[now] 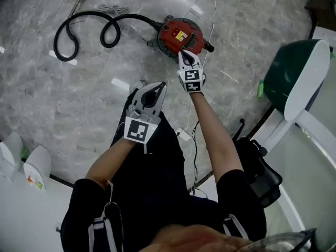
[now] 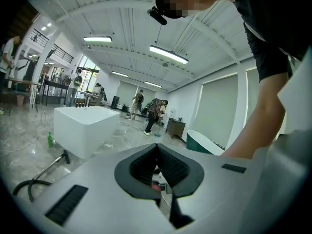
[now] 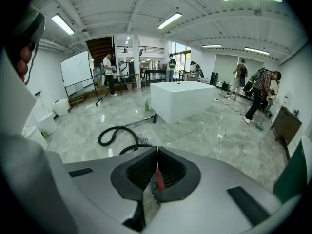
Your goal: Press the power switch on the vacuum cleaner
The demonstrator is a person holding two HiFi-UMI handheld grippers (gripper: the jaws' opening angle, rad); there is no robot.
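Right gripper [image 1: 182, 52] clenched, empty, tip at red vacuum cleaner [image 1: 176, 33] 6 o'clock edge; switch itself unclear. Press straight down, firm, no sliding. Left gripper [image 1: 159, 87] clenched, idle.

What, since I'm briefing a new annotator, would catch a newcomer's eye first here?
The red vacuum cleaner stands out on the grey marble floor, its black hose looping away to the left. The right gripper, shut, has its tip at the vacuum's near edge, while the left gripper, also shut, is held over the person's leg.
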